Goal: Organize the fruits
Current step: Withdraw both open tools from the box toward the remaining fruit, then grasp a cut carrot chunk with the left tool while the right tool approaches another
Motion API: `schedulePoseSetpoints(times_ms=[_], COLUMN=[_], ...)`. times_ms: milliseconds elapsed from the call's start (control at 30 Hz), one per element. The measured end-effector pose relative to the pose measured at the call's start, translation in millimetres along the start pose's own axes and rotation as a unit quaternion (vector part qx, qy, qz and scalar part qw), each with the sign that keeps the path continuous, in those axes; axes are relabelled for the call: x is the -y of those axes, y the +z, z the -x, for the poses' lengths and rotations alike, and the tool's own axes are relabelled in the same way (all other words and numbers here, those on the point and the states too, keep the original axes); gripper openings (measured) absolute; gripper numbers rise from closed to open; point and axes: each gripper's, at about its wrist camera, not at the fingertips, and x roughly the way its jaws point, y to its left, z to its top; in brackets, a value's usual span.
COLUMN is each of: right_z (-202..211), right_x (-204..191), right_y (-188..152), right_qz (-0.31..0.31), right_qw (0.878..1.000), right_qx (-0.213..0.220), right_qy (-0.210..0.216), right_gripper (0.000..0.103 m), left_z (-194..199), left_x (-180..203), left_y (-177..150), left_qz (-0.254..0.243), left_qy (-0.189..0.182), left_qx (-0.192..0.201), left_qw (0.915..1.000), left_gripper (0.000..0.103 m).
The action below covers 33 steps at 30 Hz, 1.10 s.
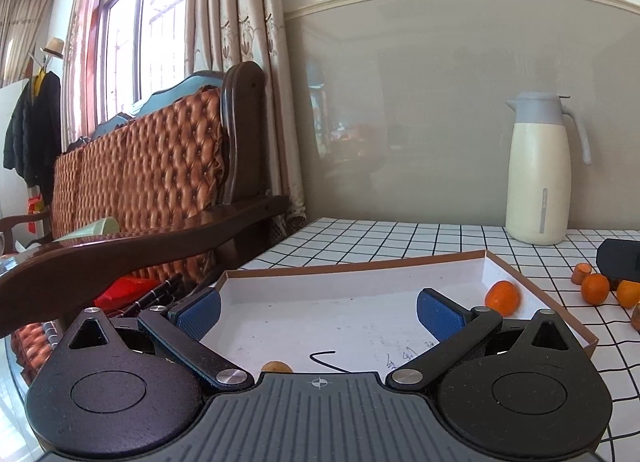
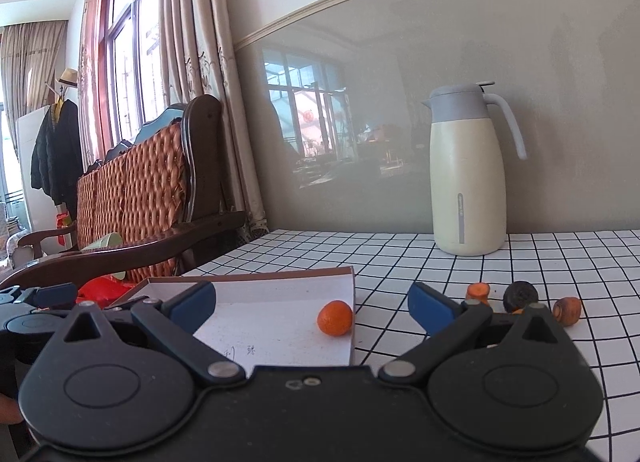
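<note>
Both the left gripper [image 1: 318, 308] and right gripper [image 2: 312, 308] stand wide open, fingers empty; 1 orange [image 2: 335, 318] lies inside the box [image 2: 280, 277].

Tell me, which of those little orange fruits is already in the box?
Only the orange fruit by the box's right wall; the other two lie outside on the checked tablecloth.

The left gripper [image 1: 318, 312], its blue-padded jaws spread wide and holding nothing, fills the lower frame over a shallow white cardboard box with brown edges [image 1: 544, 290]. A small orange mandarin [image 1: 503, 297] lies at the box's right wall. A cream thermos jug with grey lid [image 1: 538, 170] stands upper right on the black-gridded white tablecloth [image 1: 380, 238].
</note>
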Motion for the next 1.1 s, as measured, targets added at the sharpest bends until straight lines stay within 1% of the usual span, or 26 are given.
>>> schedulePoseSetpoints(times_ms=[167,300,500,767,933,1100], right_z=[7,16,28,36,40,43], right_x=[18,31,51,78,90,105], right_y=[-1,-3,-2,-2,-5,-8], right_qz=[-0.017,-0.023,-0.038,-0.067,-0.069,-0.066], right_qw=[1.000,0.999,0.997,0.992,0.988,0.982], right_qx=[-0.013,-0.015,-0.004,-0.013,-0.029,-0.059], right_qy=[-0.015,-0.032,-0.065,-0.108,-0.135,-0.166], right_gripper=[0.097,0.097,0.097,0.097,0.097,0.097], left_z=[2,5,8,12,16,21], left_x=[10,23,46,80,101,126], left_y=[1,2,2,3,3,1], left_qz=[0.002,-0.001,0.000,-0.008,-0.008,-0.018], left_qy=[-0.012,-0.033,-0.064,-0.103,-0.129,-0.160], left_qx=[0.001,0.003,0.001,-0.002,-0.006,-0.010], left_qw=[0.9999,0.9994,0.9979,0.9947,0.9916,0.9870], left_gripper=[0.103,0.103,0.103,0.103,0.103,0.103])
